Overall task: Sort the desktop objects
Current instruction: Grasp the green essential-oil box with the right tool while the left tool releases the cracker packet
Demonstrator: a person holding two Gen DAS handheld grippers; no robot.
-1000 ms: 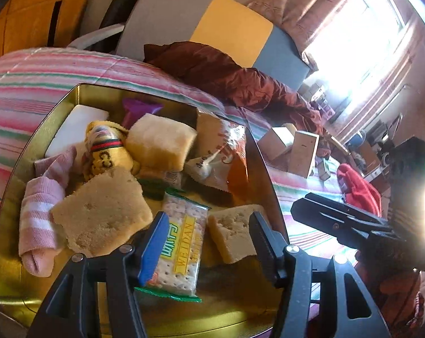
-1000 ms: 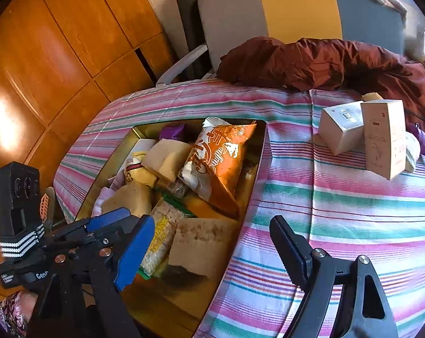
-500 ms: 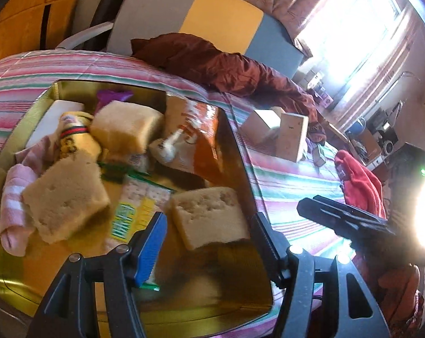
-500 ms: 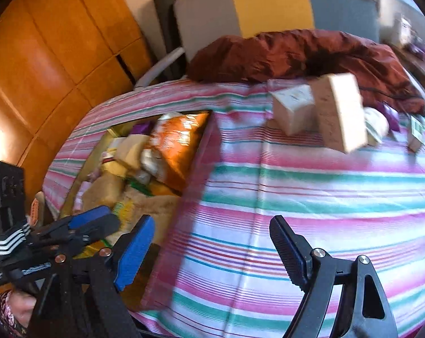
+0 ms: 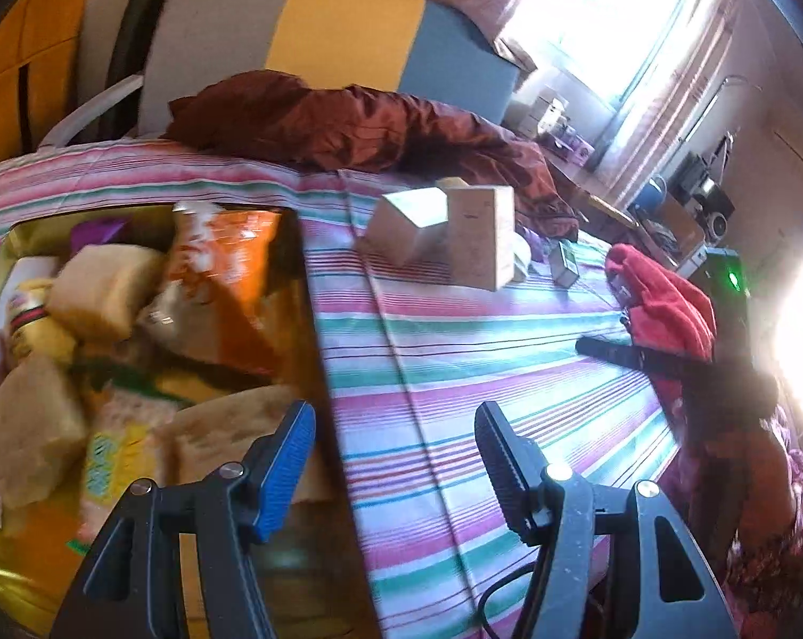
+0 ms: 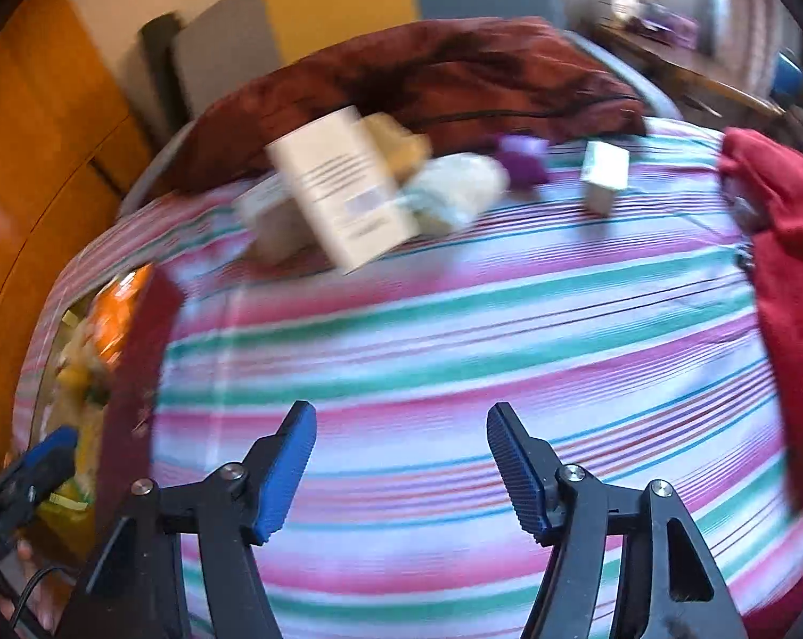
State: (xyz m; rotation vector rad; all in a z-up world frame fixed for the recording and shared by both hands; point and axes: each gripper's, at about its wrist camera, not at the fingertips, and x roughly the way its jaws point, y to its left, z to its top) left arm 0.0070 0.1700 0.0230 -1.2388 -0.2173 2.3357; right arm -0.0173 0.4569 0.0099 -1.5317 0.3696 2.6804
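Note:
My left gripper (image 5: 393, 471) hangs open and empty over the right wall of the gold tin (image 5: 316, 351). In the tin lie an orange snack bag (image 5: 226, 277), tan sponge blocks (image 5: 103, 293) and a cracker pack (image 5: 108, 458). My right gripper (image 6: 404, 471) is over the bare striped cloth (image 6: 455, 351); its jaws are closing with nothing between them. Ahead of it lie a tall white box (image 6: 343, 191), a pale bundle (image 6: 455, 189), a purple item (image 6: 524, 160) and a small box (image 6: 604, 173). The right wrist view is blurred by motion.
A red cloth (image 6: 785, 266) lies at the right edge of the striped cloth. A dark red blanket (image 5: 348, 122) and a grey, yellow and blue chair back (image 5: 321, 37) stand behind. In the left wrist view, two cartons (image 5: 481, 237) stand mid-table. Bright window glare fills the right.
Both grippers have swung right, away from the tin and toward the striped cloth and the boxes. The right gripper's jaws have narrowed. The left gripper's jaws look the same.

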